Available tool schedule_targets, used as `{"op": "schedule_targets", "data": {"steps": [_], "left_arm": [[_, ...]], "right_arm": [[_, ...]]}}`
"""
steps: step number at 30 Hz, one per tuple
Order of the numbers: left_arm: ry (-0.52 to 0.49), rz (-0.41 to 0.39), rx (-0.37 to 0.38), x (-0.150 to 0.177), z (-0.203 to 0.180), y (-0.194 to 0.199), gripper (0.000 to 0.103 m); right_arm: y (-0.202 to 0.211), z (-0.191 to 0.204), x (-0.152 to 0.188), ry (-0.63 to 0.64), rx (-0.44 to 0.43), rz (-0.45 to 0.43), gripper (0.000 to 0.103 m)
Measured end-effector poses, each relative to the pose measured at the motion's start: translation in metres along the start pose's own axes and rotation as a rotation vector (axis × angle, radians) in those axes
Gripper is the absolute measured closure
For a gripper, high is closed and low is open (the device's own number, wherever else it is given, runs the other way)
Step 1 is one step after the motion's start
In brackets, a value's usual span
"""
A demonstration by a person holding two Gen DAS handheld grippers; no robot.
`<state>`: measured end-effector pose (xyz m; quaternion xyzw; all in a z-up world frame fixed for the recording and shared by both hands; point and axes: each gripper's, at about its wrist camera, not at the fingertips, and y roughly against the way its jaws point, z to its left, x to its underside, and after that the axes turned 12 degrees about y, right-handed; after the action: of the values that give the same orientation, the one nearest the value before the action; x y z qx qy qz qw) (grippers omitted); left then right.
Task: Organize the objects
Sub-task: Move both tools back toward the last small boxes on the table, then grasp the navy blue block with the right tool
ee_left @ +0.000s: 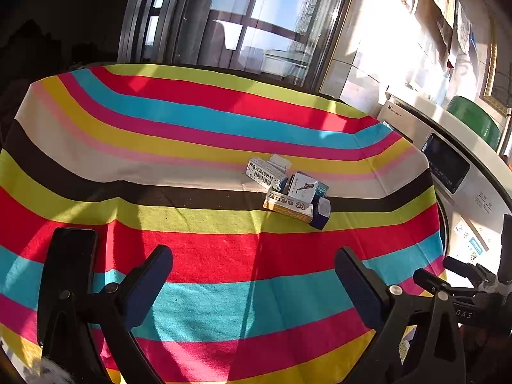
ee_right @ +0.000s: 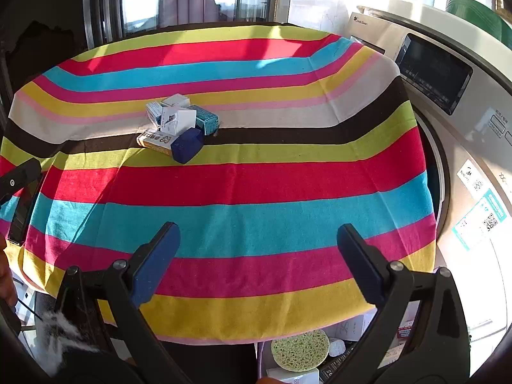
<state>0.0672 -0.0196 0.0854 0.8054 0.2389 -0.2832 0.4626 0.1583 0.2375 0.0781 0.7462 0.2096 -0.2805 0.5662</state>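
Observation:
A pile of several small boxes [ee_left: 289, 190] sits on the striped tablecloth [ee_left: 192, 256], on its white and black stripes. It holds a white barcode box [ee_left: 265, 172], a white box with a figure print [ee_left: 302, 185], a yellow-white box [ee_left: 288, 206] and a dark blue box [ee_left: 321, 212]. The same pile [ee_right: 179, 128] shows in the right wrist view, with a teal box [ee_right: 206, 121] at its right. My left gripper [ee_left: 254, 257] is open and empty, well short of the pile. My right gripper [ee_right: 259, 233] is open and empty, near the table's front edge.
A black phone [ee_left: 68, 268] lies on the cloth at the left. A white washing machine [ee_right: 464, 128] stands against the table's right side. A window [ee_left: 240, 16] is behind the table. A yellow sponge [ee_right: 299, 348] and boxes lie below the front edge.

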Motion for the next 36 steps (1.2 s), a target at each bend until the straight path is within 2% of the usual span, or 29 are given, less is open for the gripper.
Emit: {"op": "schedule_targets", "data": {"steps": [4, 9, 11, 15, 23, 26, 29, 33, 36], "left_arm": [[0.048, 0.017, 0.007, -0.003, 0.010, -0.003, 0.001], [0.065, 0.040, 0.000, -0.001, 0.017, -0.008, 0.001], [0.056, 0.044, -0.015, 0.001, 0.016, -0.011, 0.001], [0.062, 0.062, 0.002, 0.000, 0.017, -0.014, 0.001], [0.080, 0.083, -0.015, -0.002, 0.025, -0.025, 0.001], [0.086, 0.086, -0.020, -0.004, 0.028, -0.028, 0.001], [0.091, 0.091, -0.027, -0.005, 0.032, -0.032, 0.001], [0.099, 0.102, -0.029, -0.006, 0.035, -0.039, 0.001], [0.100, 0.108, -0.028, -0.006, 0.037, -0.042, 0.001]], "right_arm": [[-0.012, 0.003, -0.003, -0.025, -0.085, 0.027, 0.003], [-0.031, 0.014, -0.010, 0.018, -0.138, 0.073, 0.003], [-0.038, 0.018, -0.016, 0.063, -0.152, 0.073, 0.003], [-0.049, 0.024, -0.034, 0.169, -0.155, 0.049, 0.003], [-0.089, 0.038, -0.075, 0.435, -0.258, 0.049, 0.003], [-0.104, 0.044, -0.088, 0.522, -0.341, 0.050, 0.003], [-0.118, 0.050, -0.098, 0.616, -0.365, 0.054, 0.003], [-0.138, 0.050, -0.108, 0.645, -0.429, 0.076, 0.004], [-0.152, 0.053, -0.111, 0.676, -0.462, 0.108, 0.011]]}}
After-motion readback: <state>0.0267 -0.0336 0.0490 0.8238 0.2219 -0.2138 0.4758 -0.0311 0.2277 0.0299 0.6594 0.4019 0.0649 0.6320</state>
